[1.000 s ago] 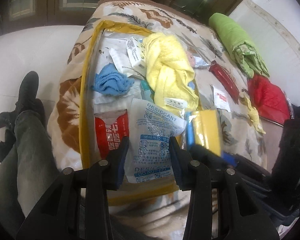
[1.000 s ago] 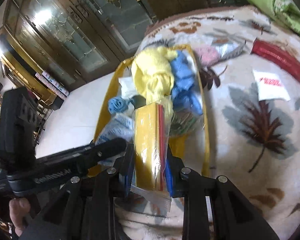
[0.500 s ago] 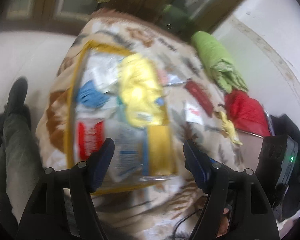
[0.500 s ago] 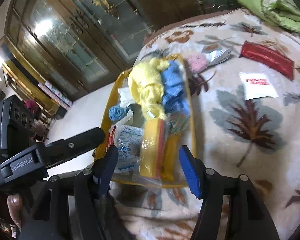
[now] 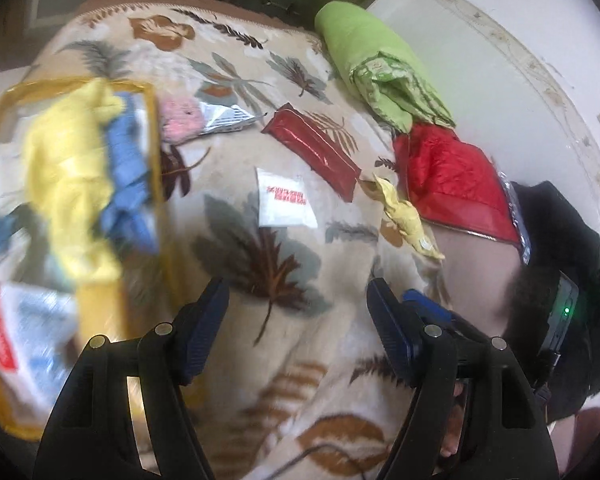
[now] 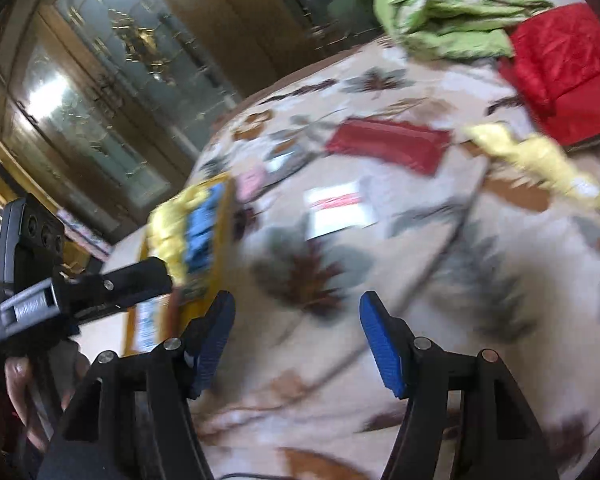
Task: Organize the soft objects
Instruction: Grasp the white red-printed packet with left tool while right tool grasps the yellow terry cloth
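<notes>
Both grippers empty, fingers spread: left gripper (image 5: 296, 300), right gripper (image 6: 298, 316), over the fuzzy leaf-print blanket (image 5: 260, 380). Likely next pick: flat white sachet (image 5: 286, 204). It's thin, so come in low and pinch an edge. Beyond: crumpled yellow cloth (image 5: 406, 216), glossy red pouch (image 5: 314, 150). Yellow-trimmed clear bag (image 5: 154, 152) sits left, stuffed.

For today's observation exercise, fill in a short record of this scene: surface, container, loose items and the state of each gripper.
surface: leaf-patterned blanket
container: yellow-trimmed clear bag, holding a yellow cloth and blue cloths
loose items: dark red packet, white sachet, pink item, small yellow cloth
left gripper: open, empty
right gripper: open, empty
</notes>
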Motion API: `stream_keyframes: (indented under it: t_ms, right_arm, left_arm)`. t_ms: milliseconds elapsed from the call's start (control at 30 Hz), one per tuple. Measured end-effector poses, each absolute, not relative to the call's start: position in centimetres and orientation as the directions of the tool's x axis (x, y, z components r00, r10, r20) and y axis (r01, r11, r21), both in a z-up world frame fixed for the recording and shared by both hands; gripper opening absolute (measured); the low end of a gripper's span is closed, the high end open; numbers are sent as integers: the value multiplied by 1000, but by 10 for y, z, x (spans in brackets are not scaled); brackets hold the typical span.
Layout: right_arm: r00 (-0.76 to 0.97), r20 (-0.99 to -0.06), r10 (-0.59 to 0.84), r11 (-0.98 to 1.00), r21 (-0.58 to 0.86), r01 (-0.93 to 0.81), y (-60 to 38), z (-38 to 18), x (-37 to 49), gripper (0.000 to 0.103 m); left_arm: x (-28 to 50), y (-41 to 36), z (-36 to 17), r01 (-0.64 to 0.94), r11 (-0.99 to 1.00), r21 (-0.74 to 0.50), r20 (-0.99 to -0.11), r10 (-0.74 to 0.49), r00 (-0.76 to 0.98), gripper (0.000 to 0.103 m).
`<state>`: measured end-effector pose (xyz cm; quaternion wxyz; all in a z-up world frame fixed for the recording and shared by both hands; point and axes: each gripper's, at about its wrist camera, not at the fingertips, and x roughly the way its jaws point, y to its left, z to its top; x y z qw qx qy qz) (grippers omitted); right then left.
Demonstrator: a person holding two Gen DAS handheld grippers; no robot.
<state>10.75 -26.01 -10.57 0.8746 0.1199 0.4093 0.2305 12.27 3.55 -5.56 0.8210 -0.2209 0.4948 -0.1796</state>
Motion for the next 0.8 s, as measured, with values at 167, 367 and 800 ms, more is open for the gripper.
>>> stream_keyframes:
  t_ms: [167,367,800]
  right_arm:
    - [578,-718,387,922,306,-237,-299,-110,152,65]
    - [605,-752,262,965,213,-153,-340,-108,201,65]
    - [549,-830,99,994,58,-92,-372,-142,272,68]
  left_arm:
    - [172,9,-81,45,845,-532,-768,-505,394,72]
    - [220,-16,-115,19,874,-485,-820,-462,338,72]
    - [251,-22,-140,-51,890,-453,-837,-405,369,72]
